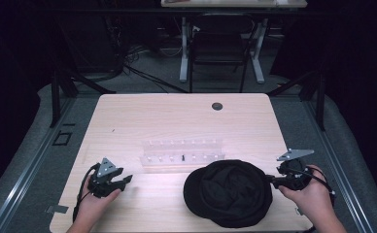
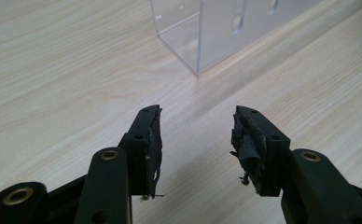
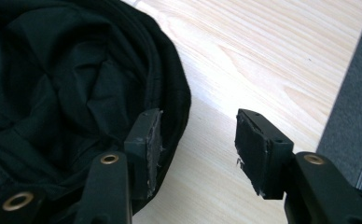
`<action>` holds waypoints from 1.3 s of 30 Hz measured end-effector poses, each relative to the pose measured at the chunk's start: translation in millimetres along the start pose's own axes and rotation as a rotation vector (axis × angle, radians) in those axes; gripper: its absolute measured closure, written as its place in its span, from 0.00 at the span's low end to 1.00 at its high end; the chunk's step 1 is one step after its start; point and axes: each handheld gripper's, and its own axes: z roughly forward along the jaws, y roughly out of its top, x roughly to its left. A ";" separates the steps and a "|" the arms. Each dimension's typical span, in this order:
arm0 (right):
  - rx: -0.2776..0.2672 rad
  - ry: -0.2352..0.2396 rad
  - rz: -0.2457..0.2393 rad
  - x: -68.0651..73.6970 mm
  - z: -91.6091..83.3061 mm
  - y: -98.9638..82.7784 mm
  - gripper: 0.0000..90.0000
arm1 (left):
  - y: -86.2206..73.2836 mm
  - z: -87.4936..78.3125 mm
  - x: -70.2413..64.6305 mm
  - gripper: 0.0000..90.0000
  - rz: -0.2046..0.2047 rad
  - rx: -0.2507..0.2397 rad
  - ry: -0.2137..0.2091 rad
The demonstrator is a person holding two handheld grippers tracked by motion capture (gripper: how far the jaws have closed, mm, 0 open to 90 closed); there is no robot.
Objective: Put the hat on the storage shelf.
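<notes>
High view: we see the black cap (image 1: 230, 192) at the table's (image 1: 177, 116) near edge, its right rim just beside the right gripper (image 1: 274, 180), whose jaws gape wide and hold nothing. We judge the right hand nearer, since the left gripper (image 1: 127, 180), also open and empty, sits well apart to the cap's left.

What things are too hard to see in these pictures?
- Underside of the black hat, high view: its own cloth hides what lies beneath.
- Hat's far side, right gripper view: cut off by the top and left edges.
- Clear plastic rack, high view: the tiny dark piece in it is too small to identify.
- Rack, left gripper view: cut off by the top edge.
- Round dark spot on the table: too small to tell.
</notes>
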 end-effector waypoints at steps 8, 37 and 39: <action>0.053 0.034 0.055 -6.5 -0.4 -0.3 0.76 | 0.5 -1.2 0.8 0.58 0.002 -0.001 0.008; 0.259 0.162 0.311 -12.0 22.6 10.4 0.76 | 1.0 -4.5 2.2 0.57 -0.026 -0.021 0.002; 0.273 0.173 0.316 -11.5 25.2 11.1 0.76 | 0.1 -3.3 3.0 0.56 -0.033 -0.018 -0.001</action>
